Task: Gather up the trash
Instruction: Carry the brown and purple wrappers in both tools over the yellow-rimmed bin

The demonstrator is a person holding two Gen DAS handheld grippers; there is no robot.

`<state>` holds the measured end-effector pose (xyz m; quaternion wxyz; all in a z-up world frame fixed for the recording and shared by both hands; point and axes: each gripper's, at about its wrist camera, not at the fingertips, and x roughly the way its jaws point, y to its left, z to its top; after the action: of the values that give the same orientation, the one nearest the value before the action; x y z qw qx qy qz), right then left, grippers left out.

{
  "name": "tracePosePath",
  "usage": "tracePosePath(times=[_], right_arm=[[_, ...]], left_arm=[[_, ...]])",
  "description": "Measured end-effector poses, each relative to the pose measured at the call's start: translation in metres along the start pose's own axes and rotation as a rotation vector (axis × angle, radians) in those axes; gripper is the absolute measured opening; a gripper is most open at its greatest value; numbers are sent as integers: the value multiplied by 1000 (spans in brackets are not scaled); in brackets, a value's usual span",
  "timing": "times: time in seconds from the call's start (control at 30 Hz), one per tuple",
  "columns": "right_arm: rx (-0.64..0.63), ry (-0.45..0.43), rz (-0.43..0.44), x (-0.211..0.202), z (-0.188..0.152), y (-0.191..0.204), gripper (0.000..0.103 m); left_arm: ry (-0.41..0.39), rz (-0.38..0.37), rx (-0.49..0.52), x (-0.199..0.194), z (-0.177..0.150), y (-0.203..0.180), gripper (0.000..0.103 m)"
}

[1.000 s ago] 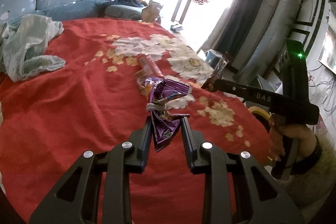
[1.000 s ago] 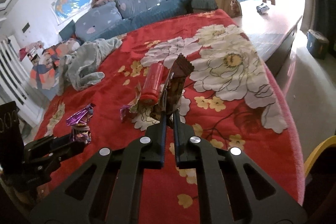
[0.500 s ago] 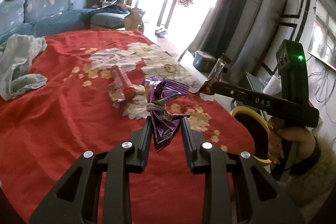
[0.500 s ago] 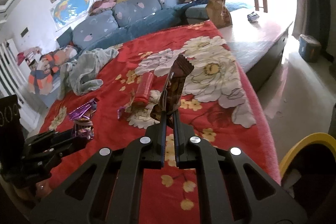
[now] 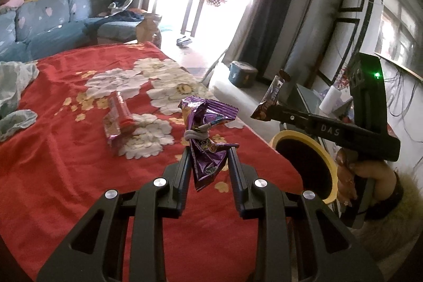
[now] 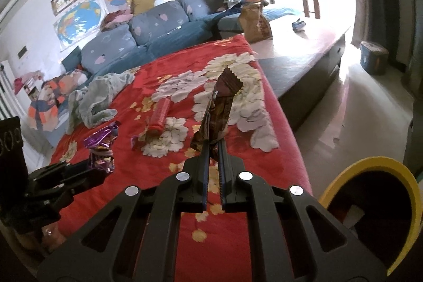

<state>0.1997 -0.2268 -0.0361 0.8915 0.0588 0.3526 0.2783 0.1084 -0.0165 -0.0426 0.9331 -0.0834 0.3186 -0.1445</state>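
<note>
My left gripper [image 5: 208,149] is shut on a crumpled purple foil wrapper [image 5: 207,139], held above the red flowered bedspread [image 5: 60,157]. My right gripper [image 6: 214,143] is shut on a brown snack wrapper [image 6: 220,105] that stands upright between its pads. In the left wrist view, that brown wrapper [image 5: 271,99] sticks up from the right gripper [image 5: 267,111] over a yellow-rimmed bin [image 5: 304,163]. The same bin [image 6: 370,205] shows at the lower right of the right wrist view, beside the bed. A red tube-shaped packet [image 5: 120,114] and torn wrapper scraps lie on the spread.
A grey-green cloth [image 6: 97,99] is bunched at the bed's far left. A blue sofa [image 6: 148,33] runs behind the bed, with a brown paper bag [image 6: 255,23] on a low platform. A small blue bin [image 5: 243,73] stands on the floor near the curtains.
Both grippers have swung right and slightly up with their wrappers, toward the bed's edge. The yellow-rimmed bin has come into full view under the right gripper.
</note>
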Motion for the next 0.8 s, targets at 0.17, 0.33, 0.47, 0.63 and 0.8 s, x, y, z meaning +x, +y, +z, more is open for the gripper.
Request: tracePosePath(times=[0.17, 0.33, 0.47, 0.63, 0.8], right_arm=[[37, -2, -17, -9, -7, -18, 4], [82, -13, -40, -20, -14, -35, 4], [114, -26, -58, -28, -18, -49, 4], [157, -41, -78, -38, -25, -66, 4], [189, -54, -100, -45, -30, -79, 4]], left_arm=[[7, -21, 23, 7, 2, -14, 26], [17, -45, 49, 15, 3, -29, 26], [27, -62, 70, 21, 3, -42, 26], [36, -80, 92, 27, 3, -56, 26], [48, -100, 120, 35, 3, -71, 26]])
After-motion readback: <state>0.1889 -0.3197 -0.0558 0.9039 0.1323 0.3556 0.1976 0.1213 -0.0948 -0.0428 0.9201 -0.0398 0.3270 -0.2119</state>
